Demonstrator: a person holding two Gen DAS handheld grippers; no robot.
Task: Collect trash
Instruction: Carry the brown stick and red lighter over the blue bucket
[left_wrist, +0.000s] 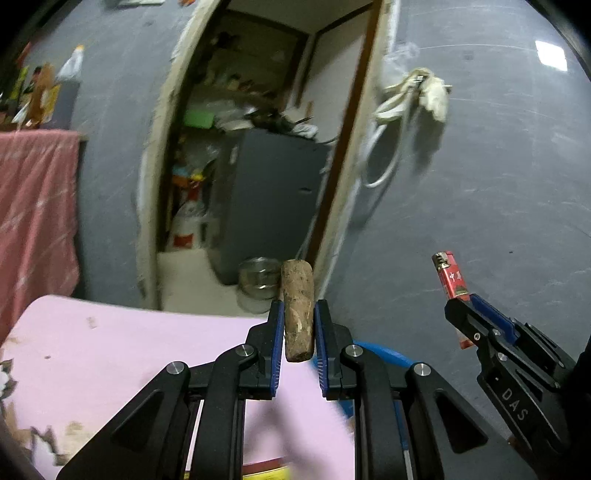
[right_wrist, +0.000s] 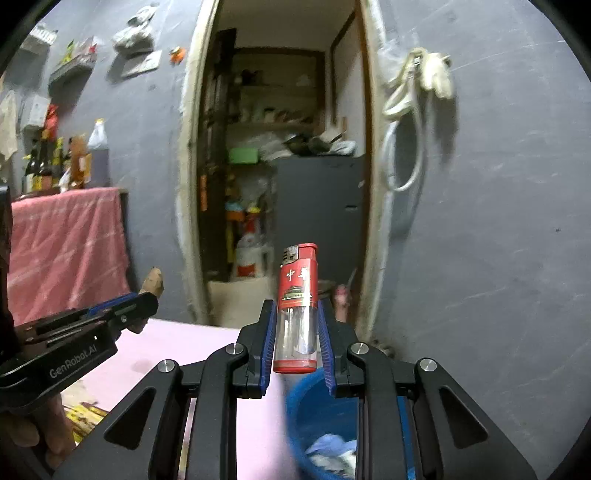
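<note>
My left gripper (left_wrist: 298, 317) is shut on a brown, rough cork-like stub (left_wrist: 297, 306) that stands upright between its blue pads, lifted above the pink table (left_wrist: 129, 354). My right gripper (right_wrist: 295, 321) is shut on a red lighter (right_wrist: 297, 306) with a clear lower half, also upright. In the left wrist view the right gripper (left_wrist: 463, 312) with the lighter (left_wrist: 452, 280) shows at the right. In the right wrist view the left gripper (right_wrist: 144, 299) shows at the left, the stub (right_wrist: 153, 282) poking past it. A blue bin (right_wrist: 321, 417) with crumpled paper inside sits below the right gripper.
Ahead is a grey wall with an open doorway (left_wrist: 258, 147) into a cluttered storeroom holding a grey cabinet (left_wrist: 269, 203) and a metal pot (left_wrist: 258, 280). A pink cloth (left_wrist: 33, 221) covers a stand at left with bottles on it. White cord (left_wrist: 402, 110) hangs on the wall.
</note>
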